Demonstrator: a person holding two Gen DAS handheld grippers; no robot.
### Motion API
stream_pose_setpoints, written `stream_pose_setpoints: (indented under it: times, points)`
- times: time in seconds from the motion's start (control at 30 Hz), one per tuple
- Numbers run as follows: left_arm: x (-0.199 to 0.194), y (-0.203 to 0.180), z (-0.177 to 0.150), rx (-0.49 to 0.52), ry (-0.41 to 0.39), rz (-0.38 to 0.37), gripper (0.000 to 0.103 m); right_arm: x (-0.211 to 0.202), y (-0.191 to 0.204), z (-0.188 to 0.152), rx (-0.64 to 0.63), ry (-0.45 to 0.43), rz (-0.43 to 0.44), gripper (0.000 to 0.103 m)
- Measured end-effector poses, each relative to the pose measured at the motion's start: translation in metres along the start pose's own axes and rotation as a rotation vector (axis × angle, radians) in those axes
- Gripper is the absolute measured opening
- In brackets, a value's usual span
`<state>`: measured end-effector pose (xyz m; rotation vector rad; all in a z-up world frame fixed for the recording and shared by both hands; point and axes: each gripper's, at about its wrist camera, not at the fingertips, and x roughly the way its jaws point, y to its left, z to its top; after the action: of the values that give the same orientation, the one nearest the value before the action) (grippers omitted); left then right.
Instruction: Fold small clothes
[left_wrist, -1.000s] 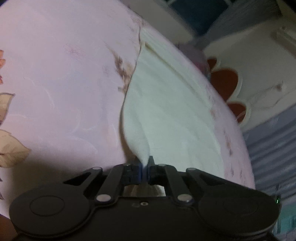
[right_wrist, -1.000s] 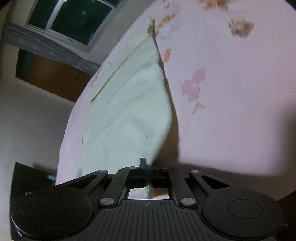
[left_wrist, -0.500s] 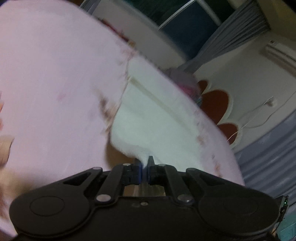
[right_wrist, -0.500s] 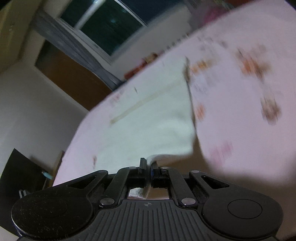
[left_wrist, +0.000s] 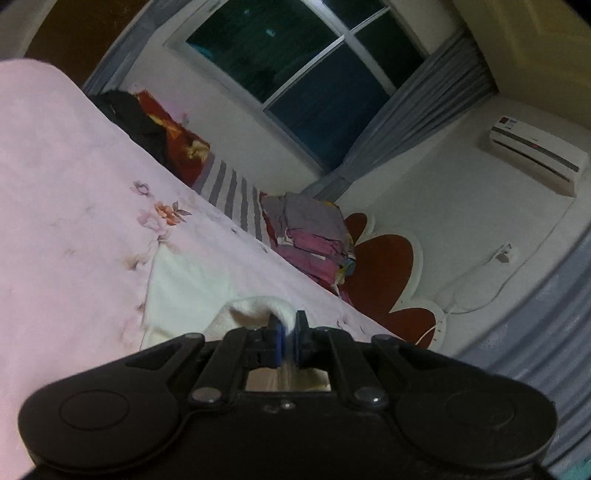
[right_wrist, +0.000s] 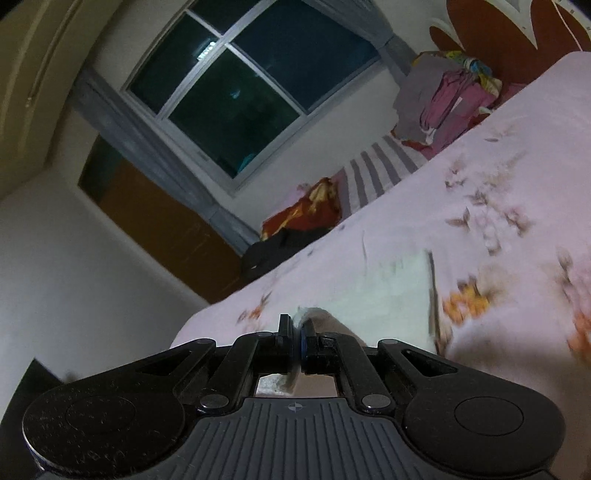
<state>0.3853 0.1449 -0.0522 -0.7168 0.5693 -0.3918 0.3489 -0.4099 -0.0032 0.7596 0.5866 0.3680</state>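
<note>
A small cream-white garment (left_wrist: 184, 284) lies on the pink floral bedsheet (left_wrist: 66, 221). My left gripper (left_wrist: 287, 328) is shut on one near corner of it, and the cloth loops up over the fingertips. In the right wrist view the same garment (right_wrist: 388, 295) stretches forward, and my right gripper (right_wrist: 297, 332) is shut on its other near corner. Both held corners are lifted off the sheet (right_wrist: 517, 166) and folded forward over the rest of the garment.
A pile of folded pink and grey clothes (left_wrist: 314, 236) sits at the bed's far edge, with a red and black bundle (left_wrist: 159, 133) beside it. A dark window (left_wrist: 295, 66), grey curtains and a red flower-shaped headboard (left_wrist: 384, 273) stand behind.
Both grippers have carried the garment's near corners forward and tilted upward, so the visible cloth shortened and the window and far wall came into view.
</note>
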Motion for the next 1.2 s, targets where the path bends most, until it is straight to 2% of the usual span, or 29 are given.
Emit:
stream_pose_setpoints:
  times: [0.1,0.27,0.4,0.57,0.6,0.63,0.67,0.7,0.73,0.77,0.8,0.83,0.87,0.9,0.97,1.03,1.13,1.2]
  points:
    - [0.054,0.023,0.012,-0.019,0.063,0.045,0.006,0.045,-0.021,0.02,0.028,0.029,-0.058,0.003]
    - [0.124,0.069,0.022,-0.082,0.167,0.091,0.006,0.122,-0.079,0.019,0.112,0.11,-0.17,0.003]
    - [0.157,0.089,0.032,-0.099,0.198,0.097,0.006,0.15,-0.112,0.022,0.181,0.119,-0.196,0.003]
    - [0.19,0.097,0.04,-0.078,0.241,0.092,0.007,0.178,-0.127,0.033,0.207,0.151,-0.221,0.003]
    - [0.196,0.099,0.041,-0.074,0.248,0.083,0.011,0.184,-0.13,0.035,0.206,0.155,-0.243,0.003]
    - [0.2,0.1,0.042,-0.071,0.249,0.087,0.022,0.187,-0.131,0.037,0.196,0.157,-0.272,0.004]
    - [0.202,0.1,0.043,-0.074,0.242,0.084,0.027,0.192,-0.133,0.038,0.185,0.165,-0.302,0.015]
    - [0.201,0.1,0.043,-0.077,0.234,0.082,0.039,0.195,-0.134,0.038,0.177,0.158,-0.322,0.032]
    - [0.201,0.099,0.044,-0.078,0.22,0.08,0.051,0.192,-0.132,0.039,0.153,0.117,-0.347,0.075]
    - [0.2,0.098,0.045,-0.071,0.203,0.083,0.058,0.186,-0.128,0.041,0.129,0.064,-0.369,0.085]
    - [0.199,0.097,0.047,-0.055,0.183,0.09,0.069,0.18,-0.128,0.042,0.111,0.013,-0.367,0.085]
    - [0.198,0.097,0.049,-0.038,0.163,0.097,0.074,0.177,-0.13,0.044,0.123,0.011,-0.353,0.085]
    - [0.197,0.097,0.051,-0.028,0.159,0.092,0.074,0.175,-0.132,0.044,0.135,0.012,-0.337,0.085]
    - [0.198,0.098,0.052,-0.021,0.164,0.087,0.071,0.174,-0.133,0.045,0.126,0.013,-0.322,0.084]
    - [0.203,0.097,0.055,0.016,0.197,0.087,0.065,0.175,-0.127,0.044,0.067,0.029,-0.319,0.074]
    - [0.211,0.094,0.054,0.08,0.24,0.106,0.054,0.187,-0.122,0.044,0.015,0.072,-0.31,0.071]
    - [0.225,0.089,0.05,0.189,0.305,0.161,0.045,0.204,-0.106,0.038,-0.112,0.14,-0.344,0.068]
    - [0.232,0.085,0.047,0.258,0.33,0.192,0.038,0.218,-0.1,0.031,-0.189,0.195,-0.377,0.056]
